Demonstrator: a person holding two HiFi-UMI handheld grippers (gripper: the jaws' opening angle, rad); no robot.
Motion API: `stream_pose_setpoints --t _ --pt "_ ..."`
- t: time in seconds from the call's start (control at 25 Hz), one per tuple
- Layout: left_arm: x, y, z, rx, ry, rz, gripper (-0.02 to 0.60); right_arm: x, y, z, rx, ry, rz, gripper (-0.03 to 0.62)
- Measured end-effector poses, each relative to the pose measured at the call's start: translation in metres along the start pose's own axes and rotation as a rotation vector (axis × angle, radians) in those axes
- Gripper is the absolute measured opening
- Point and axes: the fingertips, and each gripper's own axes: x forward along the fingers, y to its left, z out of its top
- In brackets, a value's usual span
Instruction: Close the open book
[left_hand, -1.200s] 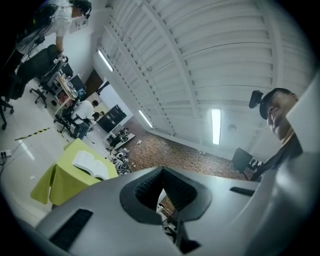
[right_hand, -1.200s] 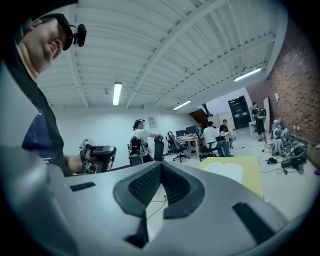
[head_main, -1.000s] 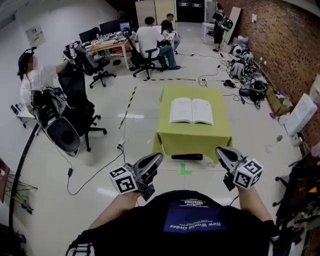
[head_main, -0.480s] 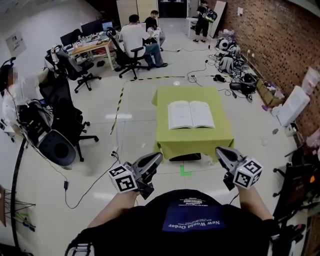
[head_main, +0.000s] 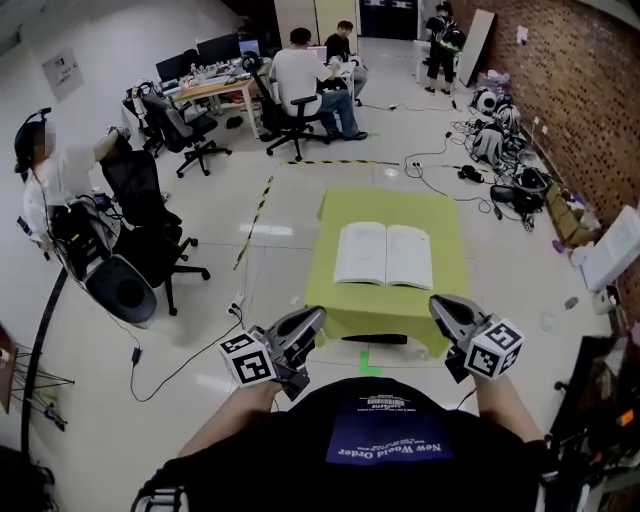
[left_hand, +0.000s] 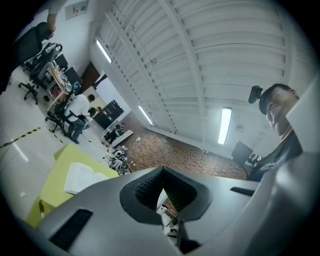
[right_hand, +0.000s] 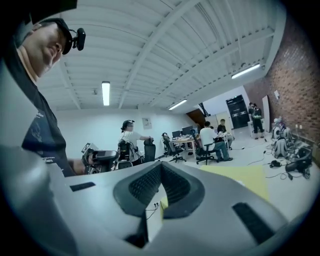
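Jaws pressed together with nothing between them, the left gripper (head_main: 316, 318) and right gripper (head_main: 438, 305) hover side by side just ahead of the person's chest, short of the tabletop's (head_main: 390, 205) near edge. Farther on, the open book (head_main: 384, 254) lies flat, pages up, at the middle of the green-covered tabletop. Beyond it, seated people (head_main: 300, 75) work at desks.

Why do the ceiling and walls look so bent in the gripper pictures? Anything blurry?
Left gripper view: wide-angle lens curves the ceiling beams, corners go black. Right gripper view: same curving, ceiling lamp glares. Head view: mild bulge, open book sharp.
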Motion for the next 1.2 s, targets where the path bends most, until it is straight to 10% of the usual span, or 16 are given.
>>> stream_pose_setpoints --t 0.56,1.2 --pt "0.103 0.017 -0.018 -0.014 0.010 0.137 0.006 0.012 -0.125 0.023 0.014 -0.015 0.119 -0.015" --pt "0.151 0.184 0.081 -0.010 0.124 -0.131 0.006 0.132 -0.154 0.045 0.001 -0.025 -0.152 -0.015"
